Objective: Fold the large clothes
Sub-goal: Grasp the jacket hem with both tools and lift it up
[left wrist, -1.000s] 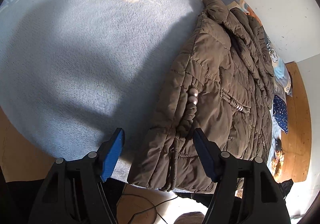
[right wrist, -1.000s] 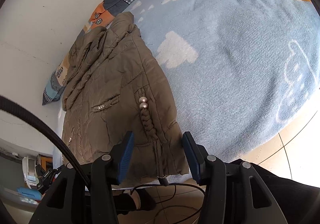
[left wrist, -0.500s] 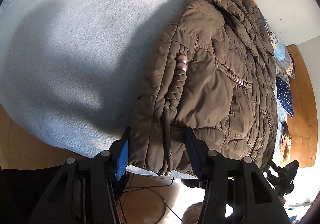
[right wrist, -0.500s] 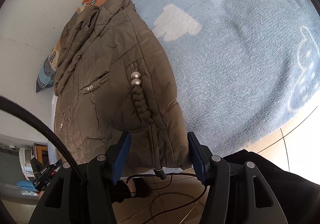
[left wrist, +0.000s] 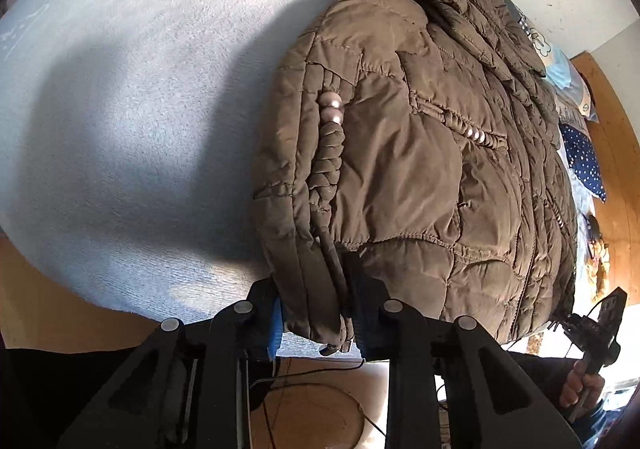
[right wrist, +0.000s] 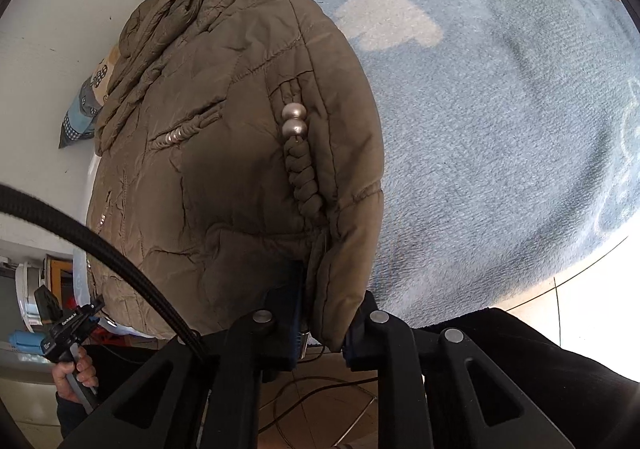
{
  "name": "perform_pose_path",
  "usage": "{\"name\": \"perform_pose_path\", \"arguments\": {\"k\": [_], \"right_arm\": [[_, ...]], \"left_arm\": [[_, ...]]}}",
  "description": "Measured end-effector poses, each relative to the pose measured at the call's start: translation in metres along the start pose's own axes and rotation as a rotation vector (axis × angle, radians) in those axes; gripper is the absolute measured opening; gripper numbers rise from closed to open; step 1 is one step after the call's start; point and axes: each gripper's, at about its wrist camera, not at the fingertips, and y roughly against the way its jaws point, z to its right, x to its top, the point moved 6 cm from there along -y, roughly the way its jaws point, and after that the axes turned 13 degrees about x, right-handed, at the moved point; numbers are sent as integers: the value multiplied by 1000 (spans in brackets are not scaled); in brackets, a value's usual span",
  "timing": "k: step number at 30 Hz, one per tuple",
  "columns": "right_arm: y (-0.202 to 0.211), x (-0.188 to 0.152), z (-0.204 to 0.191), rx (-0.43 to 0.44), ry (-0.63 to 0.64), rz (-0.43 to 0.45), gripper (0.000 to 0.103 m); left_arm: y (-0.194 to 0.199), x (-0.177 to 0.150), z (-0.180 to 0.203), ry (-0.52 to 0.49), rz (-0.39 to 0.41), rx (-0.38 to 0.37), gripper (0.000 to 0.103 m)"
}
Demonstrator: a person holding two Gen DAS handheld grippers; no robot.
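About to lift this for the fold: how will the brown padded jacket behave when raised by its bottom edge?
The jacket will probably sag between the left claw and the right claw, since its quilting already wrinkles. It looks puffy, so likely light for its bulk. The smooth shell may slip.

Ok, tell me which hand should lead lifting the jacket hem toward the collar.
Left, marginally. The left gripper and the right gripper have just been closing, and each now pinches the jacket at its hem, so either could lift. But a black cable trails beside the right one and might snag.
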Motion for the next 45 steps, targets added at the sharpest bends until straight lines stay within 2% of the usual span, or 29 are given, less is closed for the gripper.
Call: {"name": "perform_pose_path", "arguments": {"k": [6, 10, 14, 17, 24, 38, 45], "right_arm": [[-6, 2, 0, -2, 3, 8, 18], [-11, 3, 1, 6, -25, 3, 22], [-16, 4, 0, -12, -34, 7, 26], [-19, 5, 2, -28, -37, 16, 32], [-14, 7, 6, 42, -90, 51, 32], [-27, 16, -2, -42, -30, 21, 30], [-33, 16, -3, -43, -38, 34, 30]], "left_arm": [[-9, 1, -2, 24, -3, 27, 39], [-12, 1, -1, 12, 21, 77, 49], [-15, 0, -1, 45, 39, 67, 51], [-16, -3, -5, 48, 40, 66, 52], [-22, 1, -5, 47, 17, 70, 59], [-24, 6, -3, 23, 32, 116, 62], [-23, 6, -3, 26, 50, 132, 61]]}}
